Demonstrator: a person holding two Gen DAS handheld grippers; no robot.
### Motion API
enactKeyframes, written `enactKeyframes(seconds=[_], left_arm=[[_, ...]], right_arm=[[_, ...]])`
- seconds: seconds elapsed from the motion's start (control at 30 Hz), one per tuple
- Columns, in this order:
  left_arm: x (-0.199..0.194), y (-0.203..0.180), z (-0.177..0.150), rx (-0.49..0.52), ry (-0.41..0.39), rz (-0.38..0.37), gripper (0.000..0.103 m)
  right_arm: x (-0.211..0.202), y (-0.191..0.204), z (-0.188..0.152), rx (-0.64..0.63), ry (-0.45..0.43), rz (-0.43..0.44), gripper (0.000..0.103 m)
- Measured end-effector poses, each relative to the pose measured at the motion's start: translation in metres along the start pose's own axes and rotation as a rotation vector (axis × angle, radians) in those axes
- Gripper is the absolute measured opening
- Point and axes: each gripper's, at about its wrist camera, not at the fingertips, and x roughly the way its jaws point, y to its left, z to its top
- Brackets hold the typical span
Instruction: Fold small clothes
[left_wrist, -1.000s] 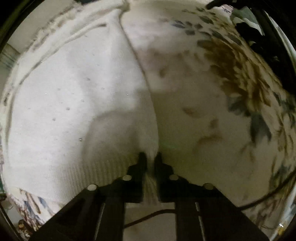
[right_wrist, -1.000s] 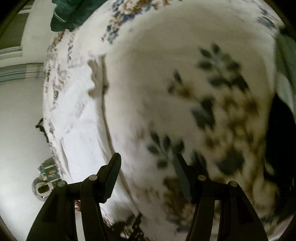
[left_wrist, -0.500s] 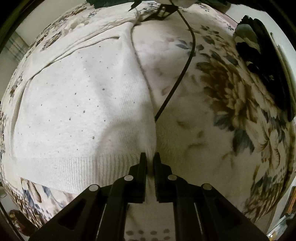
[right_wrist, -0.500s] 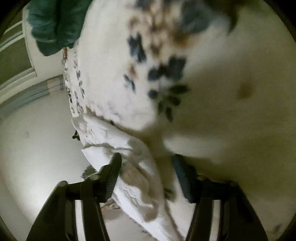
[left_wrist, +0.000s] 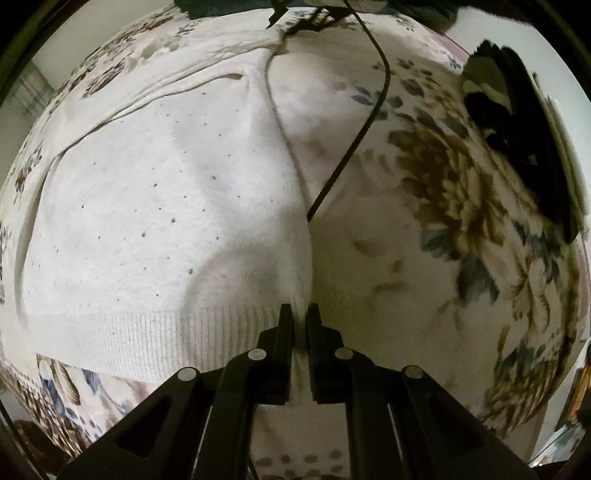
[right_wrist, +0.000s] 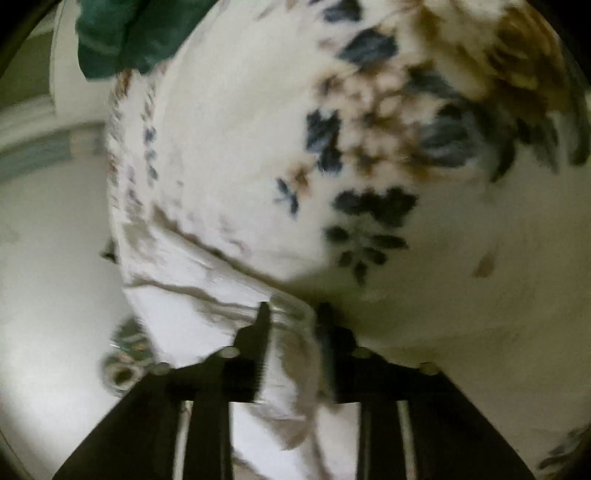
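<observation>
A white knit sweater (left_wrist: 155, 221) with small dots and a ribbed hem lies flat on a floral bedspread (left_wrist: 443, 221). My left gripper (left_wrist: 299, 314) is shut on the sweater's hem corner at its right edge. In the right wrist view the same sweater (right_wrist: 207, 302) shows as bunched white folds at the bed's edge. My right gripper (right_wrist: 291, 314) has closed on a fold of it, the jaws narrow with cloth between them. The view is blurred.
A black cable (left_wrist: 369, 122) runs across the bedspread from the top to the sweater's edge. A dark garment (left_wrist: 517, 140) lies at the right. A green garment (right_wrist: 125, 33) lies at the bed's far corner. The pale floor (right_wrist: 48, 258) lies left of the bed.
My right gripper moved to the sweater's far edge and closed from wide open onto a fold. My left gripper stayed shut on the hem corner and pulled back a little.
</observation>
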Motion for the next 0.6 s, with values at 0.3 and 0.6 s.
enactKeyframes(seconds=[0.3, 0.6], left_arm=[[-0.015, 0.023, 0.005, -0.091, -0.03, -0.048, 0.005], [-0.064, 0.112, 0.003, -0.278, -0.112, -0.122, 0.005]], right_arm=[[0.012, -0.016, -0.012, 0.051, 0.007, 0.044, 0.013], [-0.02, 0.085, -0.045, -0.171, -0.093, -0.168, 0.011]])
